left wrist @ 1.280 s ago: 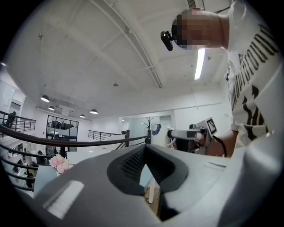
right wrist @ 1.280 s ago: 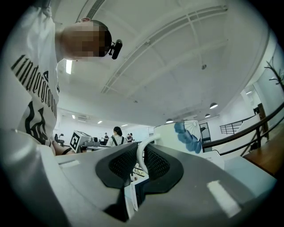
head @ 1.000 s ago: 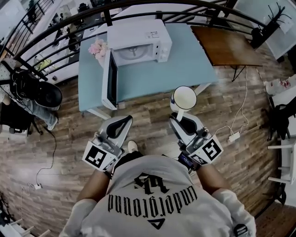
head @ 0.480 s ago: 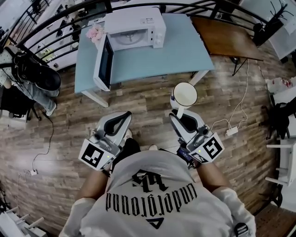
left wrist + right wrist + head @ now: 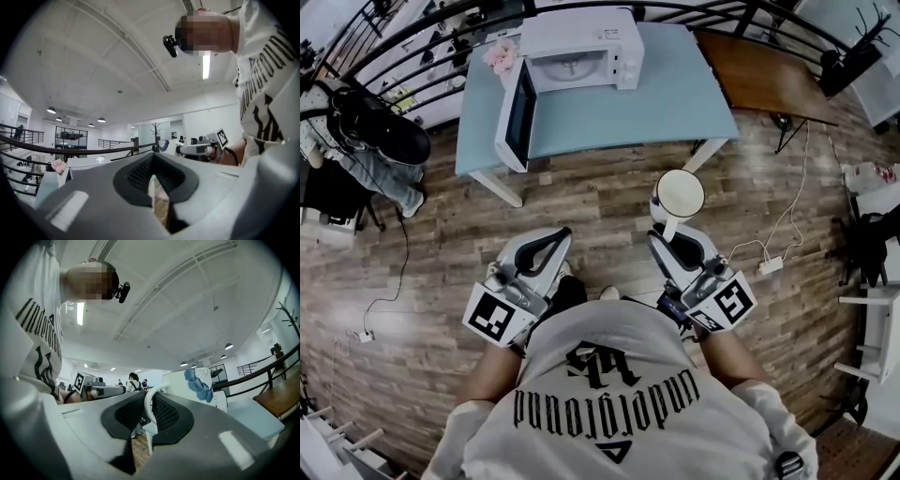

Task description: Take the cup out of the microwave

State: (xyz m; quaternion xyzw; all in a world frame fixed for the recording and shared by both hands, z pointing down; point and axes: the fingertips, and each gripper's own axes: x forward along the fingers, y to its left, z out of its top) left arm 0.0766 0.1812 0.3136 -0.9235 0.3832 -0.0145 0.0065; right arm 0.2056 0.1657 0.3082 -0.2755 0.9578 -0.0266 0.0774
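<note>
A wood-plank floor (image 5: 581,202) fills most of the head view. A pale blue worktop (image 5: 675,94) stands across the upper middle of the frame. A brown wooden table (image 5: 769,80) adjoins it at the upper right, and a dark curved railing (image 5: 412,47) runs behind both along the top.

The person's white printed T-shirt (image 5: 619,403) takes up the bottom centre, well apart from the worktop.

A white microwave (image 5: 581,42) sits at the worktop's far edge. Its door (image 5: 514,117) is swung fully open toward the left of the frame, and nothing can be made out in its chamber.

The left tool (image 5: 553,239) is at lower left of centre. Its own view shows its dark pads drawn together at the tips, with nothing between them and only a sliver of floor showing below.

The right tool (image 5: 668,230) is at lower right of centre, its jaws closed on the cup's handle (image 5: 149,408); the white loop stands between the two ribbed pads.

The cup (image 5: 679,194) hangs over the floor just ahead of that tool. It is near the worktop's front right leg, clear of the microwave, upright with its mouth open to the camera. The right gripper view shows a blue pattern on its side.

A small bunch of pink flowers (image 5: 500,56) stands just left of the microwave.
</note>
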